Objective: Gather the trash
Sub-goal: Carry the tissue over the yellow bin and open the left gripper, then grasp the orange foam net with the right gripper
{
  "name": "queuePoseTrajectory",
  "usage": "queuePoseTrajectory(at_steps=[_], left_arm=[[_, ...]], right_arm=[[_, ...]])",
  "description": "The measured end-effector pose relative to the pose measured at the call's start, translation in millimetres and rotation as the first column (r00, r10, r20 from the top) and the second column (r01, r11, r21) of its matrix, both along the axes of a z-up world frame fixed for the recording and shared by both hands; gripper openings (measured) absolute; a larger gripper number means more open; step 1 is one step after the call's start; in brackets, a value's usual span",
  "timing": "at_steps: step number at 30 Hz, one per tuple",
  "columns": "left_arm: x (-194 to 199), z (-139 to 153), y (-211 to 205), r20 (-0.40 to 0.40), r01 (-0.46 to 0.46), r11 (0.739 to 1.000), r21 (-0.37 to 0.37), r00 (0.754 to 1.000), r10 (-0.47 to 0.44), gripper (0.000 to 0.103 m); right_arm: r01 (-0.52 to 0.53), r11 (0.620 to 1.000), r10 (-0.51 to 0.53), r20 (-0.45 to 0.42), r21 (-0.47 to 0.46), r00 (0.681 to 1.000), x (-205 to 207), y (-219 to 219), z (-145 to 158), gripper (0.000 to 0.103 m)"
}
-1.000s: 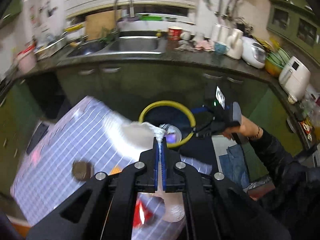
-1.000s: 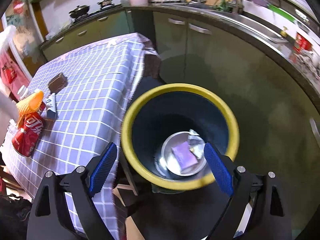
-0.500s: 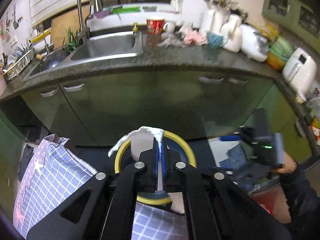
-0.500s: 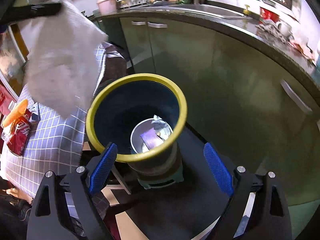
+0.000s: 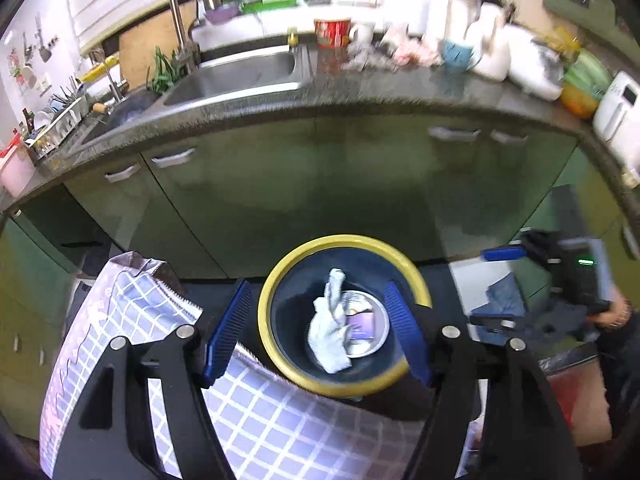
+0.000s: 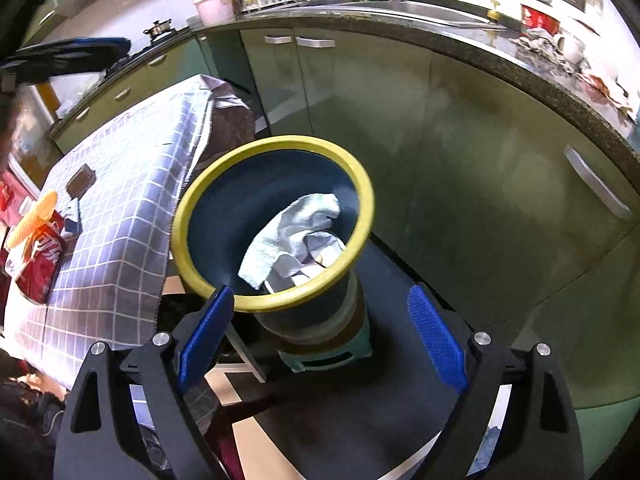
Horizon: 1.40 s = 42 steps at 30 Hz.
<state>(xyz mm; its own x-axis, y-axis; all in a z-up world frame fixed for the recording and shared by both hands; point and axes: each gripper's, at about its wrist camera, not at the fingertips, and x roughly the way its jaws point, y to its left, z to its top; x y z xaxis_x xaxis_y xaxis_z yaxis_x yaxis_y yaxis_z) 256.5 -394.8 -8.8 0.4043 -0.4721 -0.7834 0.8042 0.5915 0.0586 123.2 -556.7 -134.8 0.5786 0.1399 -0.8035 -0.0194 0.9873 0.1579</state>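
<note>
A blue trash bin with a yellow rim (image 5: 280,280) (image 6: 360,184) stands on the floor beside the table. A white paper towel (image 5: 330,328) (image 6: 288,236) lies loose inside the bin, over a metal dish with a purple wrapper (image 5: 363,325). My left gripper (image 5: 318,336) is open and empty right above the bin. My right gripper (image 6: 322,336) is open and empty, in front of the bin. A red cola can (image 6: 38,264), an orange piece (image 6: 34,216) and small wrappers (image 6: 80,180) lie on the checked tablecloth (image 6: 120,208).
Green kitchen cabinets (image 5: 320,172) and a dark counter with a sink (image 5: 248,72) run behind the bin. The table corner (image 5: 132,276) is just left of the bin. The right gripper and hand show in the left wrist view (image 5: 576,276).
My left gripper carried the paper towel over the bin, opened and let it go; the towel now lies in the bin. My right gripper drew back from the bin.
</note>
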Motion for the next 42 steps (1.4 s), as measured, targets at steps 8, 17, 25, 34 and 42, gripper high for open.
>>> queuePoseTrajectory(at_steps=[8,17,25,34,42], left_arm=[[-69.0,43.8,126.8,0.016,-0.104,0.99,-0.095,0.994,0.106,0.067],[-132.1,31.3,277.4,0.048,-0.358,0.924,-0.132,0.929,0.367,0.07],[-174.2,5.9,364.7,-0.001,-0.532,0.827,-0.18,0.841,0.541,0.07],[-202.5,-17.0,413.2,-0.066,-0.613,0.753,-0.24,0.784,0.617,0.072],[-210.2,-27.9,429.7,-0.092,-0.635,0.729,-0.257,0.767,0.635,0.075]], right_arm=[[-0.276,0.961,0.275,0.093,0.001,0.957,16.5,77.6,33.8,0.088],[-0.682,0.731,0.672,0.175,-0.005,0.719,58.5,224.2,69.2,0.088],[-0.845,0.507,0.862,0.133,-0.169,0.49,51.3,330.9,72.6,0.088],[-0.877,0.41,0.906,-0.001,-0.252,0.424,69.8,386.2,54.6,0.085],[-0.894,0.376,0.907,-0.098,-0.244,0.409,78.9,400.9,38.7,0.043]])
